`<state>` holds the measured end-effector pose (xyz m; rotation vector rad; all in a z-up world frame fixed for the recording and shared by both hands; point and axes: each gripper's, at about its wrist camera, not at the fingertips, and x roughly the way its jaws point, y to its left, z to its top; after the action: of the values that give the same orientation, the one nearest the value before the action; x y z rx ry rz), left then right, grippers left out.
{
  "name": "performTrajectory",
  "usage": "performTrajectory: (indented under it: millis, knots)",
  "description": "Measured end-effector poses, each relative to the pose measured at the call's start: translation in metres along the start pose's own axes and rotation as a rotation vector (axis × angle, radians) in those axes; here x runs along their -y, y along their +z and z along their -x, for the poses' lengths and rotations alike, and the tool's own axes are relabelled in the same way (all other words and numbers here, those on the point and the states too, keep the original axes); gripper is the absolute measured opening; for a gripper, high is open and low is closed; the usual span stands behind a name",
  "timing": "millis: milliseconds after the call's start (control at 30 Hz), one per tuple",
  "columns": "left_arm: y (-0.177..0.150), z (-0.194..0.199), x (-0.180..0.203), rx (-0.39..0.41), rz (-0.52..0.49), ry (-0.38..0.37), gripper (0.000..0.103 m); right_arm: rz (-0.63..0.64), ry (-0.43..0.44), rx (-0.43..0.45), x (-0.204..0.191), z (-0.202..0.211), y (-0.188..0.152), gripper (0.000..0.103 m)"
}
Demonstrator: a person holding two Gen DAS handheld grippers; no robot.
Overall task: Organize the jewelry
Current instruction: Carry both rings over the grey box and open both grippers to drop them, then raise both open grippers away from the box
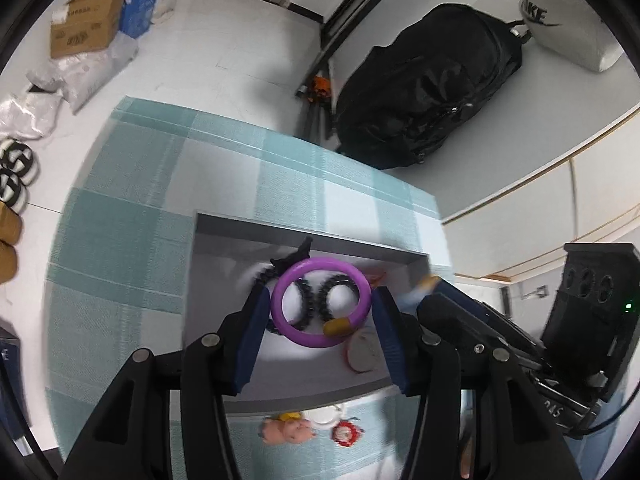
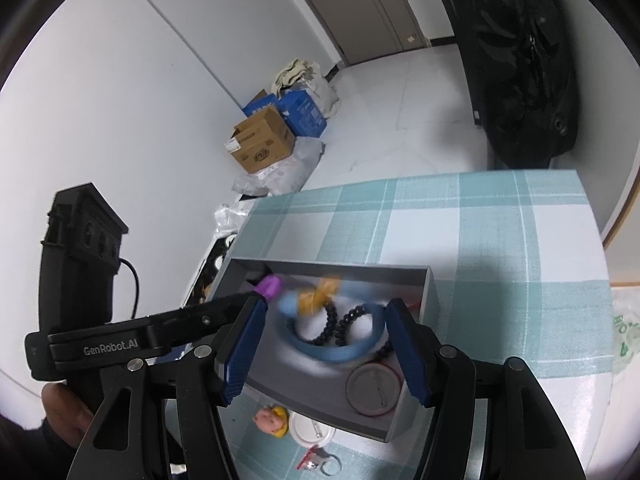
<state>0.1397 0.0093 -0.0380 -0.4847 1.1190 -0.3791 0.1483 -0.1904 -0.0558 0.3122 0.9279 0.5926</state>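
Observation:
A grey open box point(image 1: 224, 236) sits on the teal checked tablecloth. My left gripper point(image 1: 320, 308) is open over it; a purple bangle point(image 1: 280, 308) with a yellow bead lies between the fingers, clear of both pads, over a black bead bracelet point(image 1: 310, 300). My right gripper point(image 2: 324, 316) is open above the same box point(image 2: 430, 280); a blurred blue bangle point(image 2: 340, 354) with a yellow bow lies between its fingers over the black beads point(image 2: 332, 320). A round badge point(image 2: 374, 388) lies in the box. The purple bangle point(image 2: 270, 285) shows at the left gripper's tip.
In front of the box lie a pink and yellow figure point(image 2: 272, 420), a white round badge point(image 2: 312, 432) and a red trinket point(image 1: 346, 434). A black backpack point(image 1: 424, 92) lies beyond the table. Cardboard boxes point(image 2: 260, 144) stand on the floor by the wall.

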Motion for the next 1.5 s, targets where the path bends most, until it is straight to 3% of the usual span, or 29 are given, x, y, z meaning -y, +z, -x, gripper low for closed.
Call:
performTrajectory:
  millis: [133,400,633,867,1000,1133,1367,1500]
  knots:
    - [0.001,0.006,0.004,0.035,-0.026,0.008,0.060,0.007,0.015,0.037,-0.001,0.010,0.001,0.070]
    - [-0.003,0.016,-0.003,0.050,-0.020,0.007,0.060,0.005,-0.008,0.077,-0.001,0.021,-0.001,0.071]
    - [-0.015,0.025,0.000,0.071,-0.066,0.051,0.060,0.055,-0.026,0.100,-0.012,0.030,-0.007,0.077]
    - [-0.027,0.041,0.002,0.127,-0.111,0.046,0.060,0.126,-0.063,0.118,-0.024,0.035,-0.017,0.084]
    - [-0.035,0.049,0.006,0.167,-0.152,0.077,0.061,0.146,-0.076,0.112,-0.028,0.036,-0.025,0.085]
    - [-0.046,0.055,0.006,0.194,-0.165,0.116,0.062,0.174,-0.098,0.117,-0.034,0.041,-0.035,0.094]
    - [-0.064,0.060,0.004,0.207,-0.190,0.163,0.063,0.193,-0.115,0.122,-0.040,0.048,-0.051,0.100]
    - [-0.072,0.058,0.002,0.198,-0.196,0.175,0.071,0.201,-0.131,0.103,-0.040,0.048,-0.057,0.100]
